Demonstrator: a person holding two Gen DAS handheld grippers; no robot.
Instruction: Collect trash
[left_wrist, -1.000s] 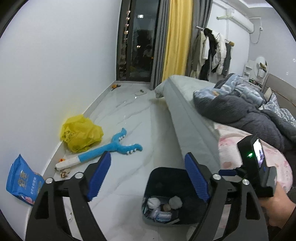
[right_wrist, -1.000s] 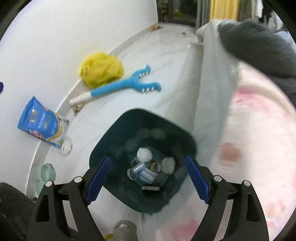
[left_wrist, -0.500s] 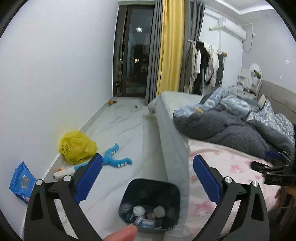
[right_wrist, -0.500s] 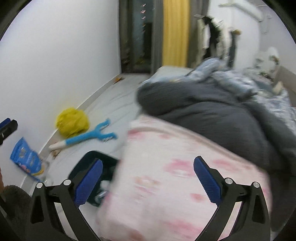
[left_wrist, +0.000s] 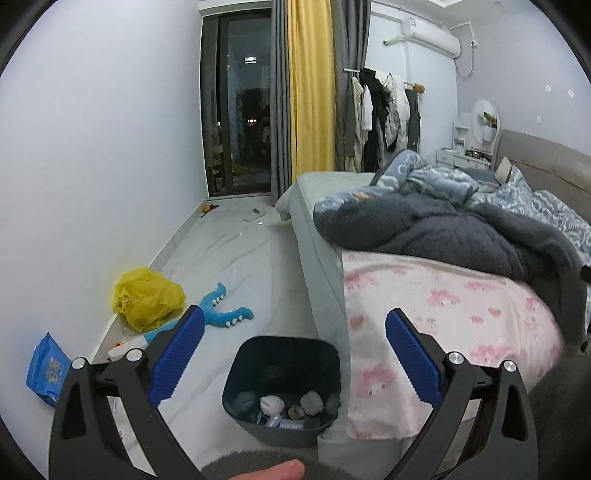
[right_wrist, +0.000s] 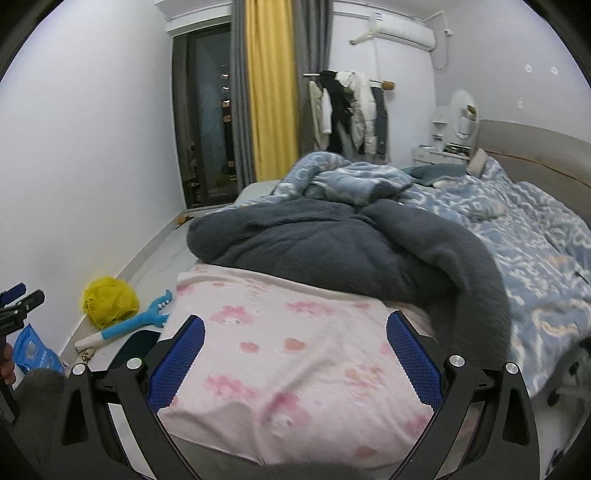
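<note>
A dark blue trash bin (left_wrist: 282, 354) stands on the floor beside the bed and holds white wads and other scraps (left_wrist: 271, 403). My left gripper (left_wrist: 293, 350) is open and empty, held above the bin. My right gripper (right_wrist: 295, 354) is open and empty, raised over the pink sheet (right_wrist: 295, 343) at the foot of the bed. In the right wrist view only the bin's rim (right_wrist: 138, 341) shows past the bed's edge. A yellow plastic bag (left_wrist: 147, 297) and a blue packet (left_wrist: 46, 365) lie on the floor by the wall.
A blue toy grabber (left_wrist: 221, 314) lies on the white floor next to the yellow bag. A grey blanket (right_wrist: 332, 251) and a blue quilt (right_wrist: 517, 236) are heaped on the bed. A balcony door (left_wrist: 236, 125), curtains and hung clothes (left_wrist: 380, 110) stand at the far end.
Both grippers have risen and tilted up from the bin. The right one has swung from over the bin to over the bed. Both stayed open.
</note>
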